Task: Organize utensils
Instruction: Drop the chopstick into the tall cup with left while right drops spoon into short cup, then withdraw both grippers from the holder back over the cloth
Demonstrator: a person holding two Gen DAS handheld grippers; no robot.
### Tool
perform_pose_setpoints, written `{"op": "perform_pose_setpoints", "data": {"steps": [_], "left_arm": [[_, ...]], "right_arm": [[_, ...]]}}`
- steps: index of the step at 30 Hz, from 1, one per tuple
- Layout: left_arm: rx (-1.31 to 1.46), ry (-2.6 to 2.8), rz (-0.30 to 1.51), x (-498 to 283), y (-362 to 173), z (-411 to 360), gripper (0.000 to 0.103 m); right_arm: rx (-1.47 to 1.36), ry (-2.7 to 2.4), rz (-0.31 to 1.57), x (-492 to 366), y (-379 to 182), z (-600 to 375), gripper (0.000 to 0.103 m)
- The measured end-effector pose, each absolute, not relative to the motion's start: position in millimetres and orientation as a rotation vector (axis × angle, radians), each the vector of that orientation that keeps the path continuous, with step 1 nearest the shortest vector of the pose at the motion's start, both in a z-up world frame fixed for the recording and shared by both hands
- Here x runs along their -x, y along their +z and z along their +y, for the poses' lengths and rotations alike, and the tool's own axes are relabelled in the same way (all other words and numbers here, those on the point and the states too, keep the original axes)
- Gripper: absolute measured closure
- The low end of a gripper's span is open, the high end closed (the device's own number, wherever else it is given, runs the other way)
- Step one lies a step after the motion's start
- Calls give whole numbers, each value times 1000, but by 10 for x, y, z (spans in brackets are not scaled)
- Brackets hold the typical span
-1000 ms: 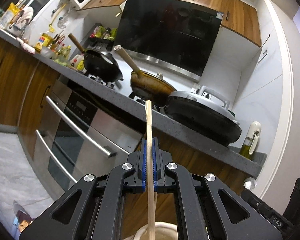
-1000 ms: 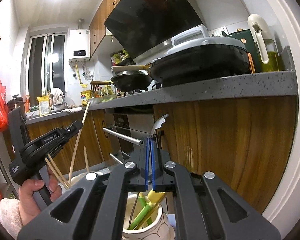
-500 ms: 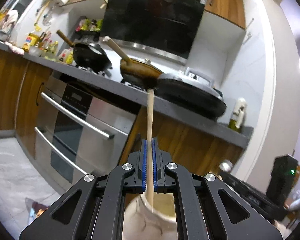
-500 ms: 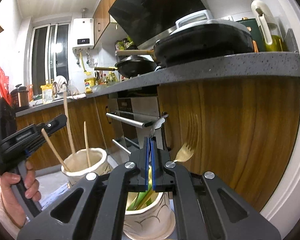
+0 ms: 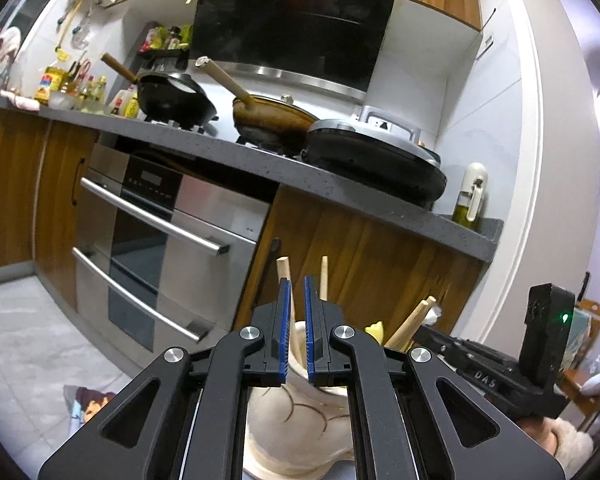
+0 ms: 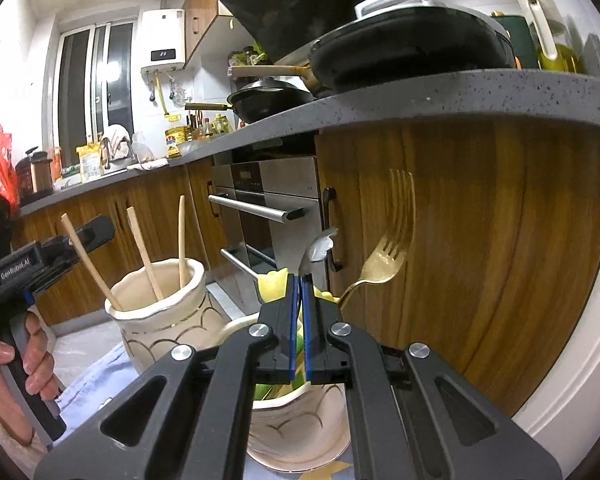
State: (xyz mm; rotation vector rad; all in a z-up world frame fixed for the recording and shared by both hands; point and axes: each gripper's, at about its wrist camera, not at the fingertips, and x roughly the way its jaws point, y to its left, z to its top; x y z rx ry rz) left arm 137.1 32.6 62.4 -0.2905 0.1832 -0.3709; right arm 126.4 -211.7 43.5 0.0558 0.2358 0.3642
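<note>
My left gripper (image 5: pixel 295 282) is open and empty just above a cream ceramic jar (image 5: pixel 296 428); wooden chopsticks (image 5: pixel 284 276) stand in that jar. In the right wrist view the same jar (image 6: pixel 168 320) holds three chopsticks (image 6: pixel 144 252), with the left gripper (image 6: pixel 60 248) beside it. My right gripper (image 6: pixel 299 280) is shut on a silver spoon (image 6: pixel 318 248), its bowl pointing up, above a second cream jar (image 6: pixel 300 428). That jar holds a gold fork (image 6: pixel 384 256) and yellow-green utensils (image 6: pixel 274 282).
A blue cloth (image 6: pixel 92 380) lies under the jars. Behind them are wooden cabinet doors (image 6: pixel 480 240), a steel oven (image 5: pixel 156 248) and a grey countertop (image 5: pixel 260 168) with pans and an oil bottle (image 5: pixel 470 196). The right gripper's body (image 5: pixel 500 368) is at lower right.
My left gripper has lowered, opened and let go of the chopstick, which now stands in the jar. My right gripper still holds the spoon and has come lower over the second jar.
</note>
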Motion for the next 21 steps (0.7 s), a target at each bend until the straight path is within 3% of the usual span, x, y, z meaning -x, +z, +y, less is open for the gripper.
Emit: {"op": "perform_pose_setpoints", "data": {"steps": [2, 3, 6, 8, 11, 13, 15, 17, 19, 20, 21], "left_arm": [[295, -368, 184, -1360, 623, 330, 79], [292, -366, 184, -1352, 627, 321, 78], [265, -347, 185, -1309, 633, 303, 75], [251, -329, 184, -1260, 634, 297, 67], [215, -276, 189, -1148, 635, 292, 66], [186, -240, 201, -1091, 631, 279, 64], [156, -201, 215, -1020, 615, 264, 50], [145, -179, 232, -947, 591, 251, 49], [137, -170, 248, -896, 568, 239, 49], [127, -157, 256, -853, 553, 225, 46], [120, -148, 261, -819, 540, 220, 33]], "right_arm": [[-58, 359, 240, -1277, 434, -2126, 98], [-57, 358, 240, -1276, 432, -2137, 95], [-68, 371, 225, -1220, 455, -2157, 70], [-69, 367, 209, -1155, 469, -2173, 68], [-63, 349, 200, -1063, 479, -2186, 68], [-72, 342, 205, -1006, 463, -2210, 62], [-83, 324, 214, -925, 441, -2227, 55], [-86, 312, 217, -850, 423, -2222, 54], [-82, 304, 223, -770, 396, -2204, 46], [-84, 305, 227, -722, 383, -2204, 43], [-87, 308, 232, -688, 368, -2198, 38]]}}
